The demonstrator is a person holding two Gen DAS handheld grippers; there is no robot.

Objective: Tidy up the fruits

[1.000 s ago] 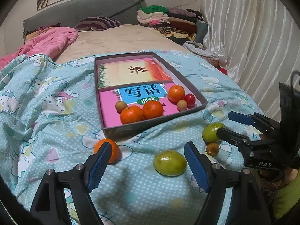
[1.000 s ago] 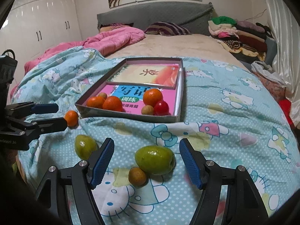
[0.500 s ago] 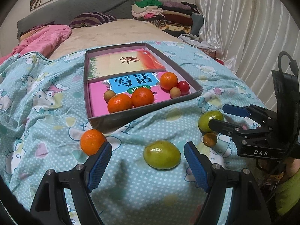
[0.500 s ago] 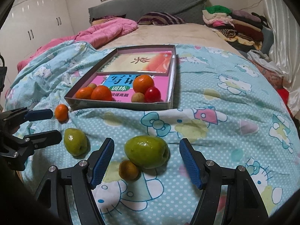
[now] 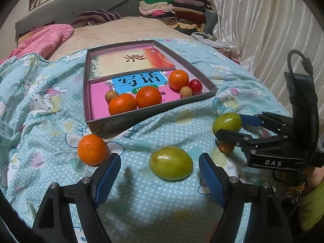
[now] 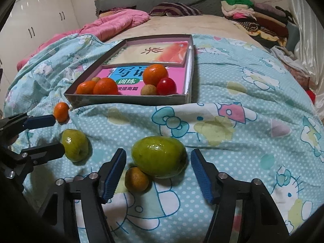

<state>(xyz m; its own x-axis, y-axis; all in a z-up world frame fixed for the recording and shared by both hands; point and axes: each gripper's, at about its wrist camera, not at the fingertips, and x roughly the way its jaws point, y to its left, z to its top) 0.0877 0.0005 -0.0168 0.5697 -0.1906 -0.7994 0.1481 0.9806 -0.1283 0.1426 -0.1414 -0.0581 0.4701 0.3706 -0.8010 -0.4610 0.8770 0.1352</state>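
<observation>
step: right claw (image 6: 158, 172) closing round green fruit (image 6: 159, 156), pads not touching | left claw (image 5: 160, 170) wide | next: grip, carry to box (image 5: 154, 113)

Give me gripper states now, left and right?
Left gripper: open, holding nothing, a green fruit between its pads.
Right gripper: open, jaws just been closing around another green fruit, not gripped yet.
</observation>
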